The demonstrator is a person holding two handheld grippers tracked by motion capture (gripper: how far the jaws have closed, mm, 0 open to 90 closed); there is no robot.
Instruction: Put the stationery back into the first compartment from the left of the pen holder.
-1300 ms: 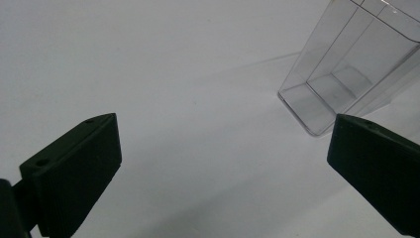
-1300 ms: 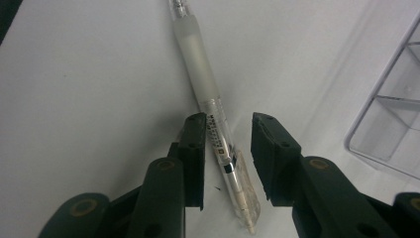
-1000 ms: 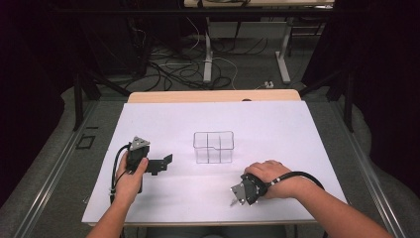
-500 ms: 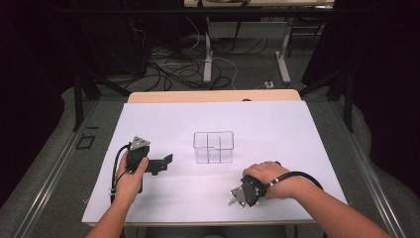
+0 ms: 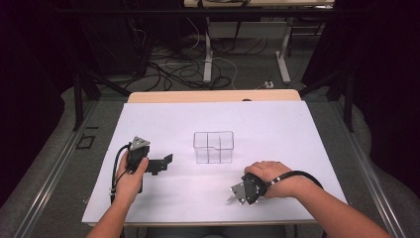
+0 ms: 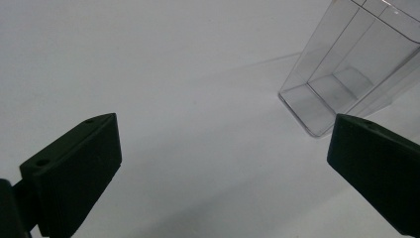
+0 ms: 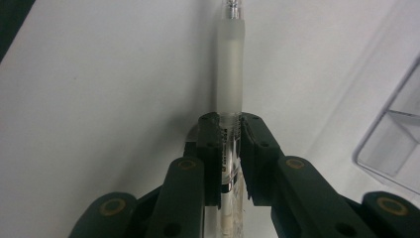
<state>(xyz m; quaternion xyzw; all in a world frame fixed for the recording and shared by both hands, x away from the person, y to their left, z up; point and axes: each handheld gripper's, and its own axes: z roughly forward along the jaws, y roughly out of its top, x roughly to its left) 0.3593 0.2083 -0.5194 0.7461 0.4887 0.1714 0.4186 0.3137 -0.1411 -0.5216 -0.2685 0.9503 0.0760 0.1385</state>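
A clear pen with a frosted grip (image 7: 230,69) lies along the white table sheet, and my right gripper (image 7: 230,124) is shut on its barrel. From above, that gripper (image 5: 236,194) sits low near the front edge, right of centre, under a hand. A clear plastic box with inner dividers (image 5: 213,147) stands empty in the middle of the sheet; it also appears in the left gripper view (image 6: 346,69) and at the right edge of the right gripper view (image 7: 396,148). My left gripper (image 5: 162,164) rests left of the box, open, with nothing between its jaws (image 6: 225,139).
The white sheet (image 5: 277,134) covers a table with a wooden back edge (image 5: 213,95). Beyond it, cables and metal table legs (image 5: 208,54) lie on a dark floor. A metal rail (image 5: 49,173) runs along the table's left side.
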